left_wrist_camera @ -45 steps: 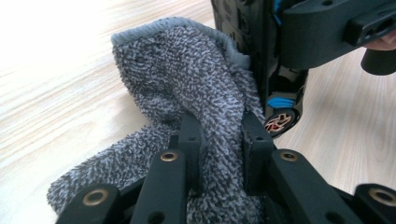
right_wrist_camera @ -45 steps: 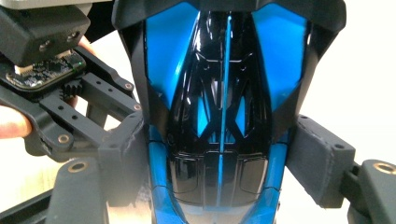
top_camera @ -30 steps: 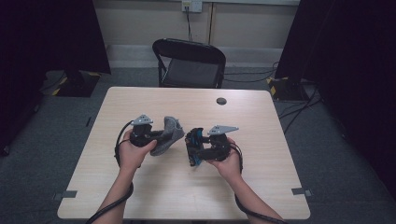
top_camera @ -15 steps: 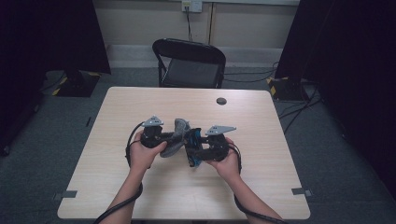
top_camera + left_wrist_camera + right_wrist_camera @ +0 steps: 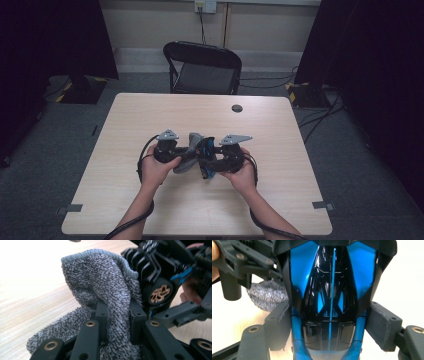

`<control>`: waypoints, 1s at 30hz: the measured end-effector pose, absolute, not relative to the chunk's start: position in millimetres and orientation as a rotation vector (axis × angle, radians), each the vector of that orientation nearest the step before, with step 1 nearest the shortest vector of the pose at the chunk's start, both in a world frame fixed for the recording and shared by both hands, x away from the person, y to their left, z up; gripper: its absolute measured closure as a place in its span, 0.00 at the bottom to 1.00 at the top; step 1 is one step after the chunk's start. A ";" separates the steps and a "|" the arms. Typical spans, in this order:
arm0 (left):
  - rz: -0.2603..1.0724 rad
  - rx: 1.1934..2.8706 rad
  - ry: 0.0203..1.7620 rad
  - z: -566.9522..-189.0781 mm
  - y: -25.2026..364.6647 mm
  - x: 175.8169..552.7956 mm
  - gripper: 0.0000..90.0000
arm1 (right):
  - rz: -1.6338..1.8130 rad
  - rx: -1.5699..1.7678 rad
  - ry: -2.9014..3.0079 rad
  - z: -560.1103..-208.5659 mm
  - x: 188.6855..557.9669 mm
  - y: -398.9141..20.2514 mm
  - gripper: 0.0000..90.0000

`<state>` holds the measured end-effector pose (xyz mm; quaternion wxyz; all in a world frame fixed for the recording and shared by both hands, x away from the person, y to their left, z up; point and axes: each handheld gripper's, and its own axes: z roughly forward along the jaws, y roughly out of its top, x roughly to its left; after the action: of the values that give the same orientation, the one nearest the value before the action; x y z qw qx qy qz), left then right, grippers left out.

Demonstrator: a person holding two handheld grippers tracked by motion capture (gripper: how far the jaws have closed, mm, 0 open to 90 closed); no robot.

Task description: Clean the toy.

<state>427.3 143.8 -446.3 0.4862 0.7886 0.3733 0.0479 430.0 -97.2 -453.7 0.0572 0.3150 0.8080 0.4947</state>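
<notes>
A grey terry cloth [image 5: 100, 290] is seen pinched tight in the left gripper [image 5: 167, 152], held above the middle of the wooden table [image 5: 125, 125] and pressed against the side of a black-and-blue device [image 5: 329, 302], apparently a cooling fan unit with fins. That device is clamped from both sides by the padded jaws of the right gripper [image 5: 227, 160], just beside the left one. Wiping appears to have only begun: the cloth is in contact with the finned housing, while the glossy blue face is judged not yet cleaned. A black folding chair [image 5: 202, 67] is seen beyond the table.
</notes>
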 end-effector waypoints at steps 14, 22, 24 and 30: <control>0.056 2.023 0.905 -481.5 127.8 413.5 0.83 | 1.516 0.967 2.437 -456.2 430.0 -96.9 0.30; 0.089 2.011 0.919 -480.0 135.9 411.2 0.82 | 1.520 0.959 2.452 -459.9 428.9 -95.1 0.30; 0.128 1.957 0.954 -470.4 147.4 414.6 0.82 | 1.519 0.954 2.457 -459.6 428.6 -94.9 0.30; 0.236 1.790 1.002 -438.2 174.8 422.9 0.82 | 1.521 0.952 2.456 -459.4 427.9 -95.3 0.30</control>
<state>422.9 174.8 -438.2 0.5127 0.7442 0.4166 0.0982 427.9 -95.3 -459.4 0.0498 0.3124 0.8065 0.4995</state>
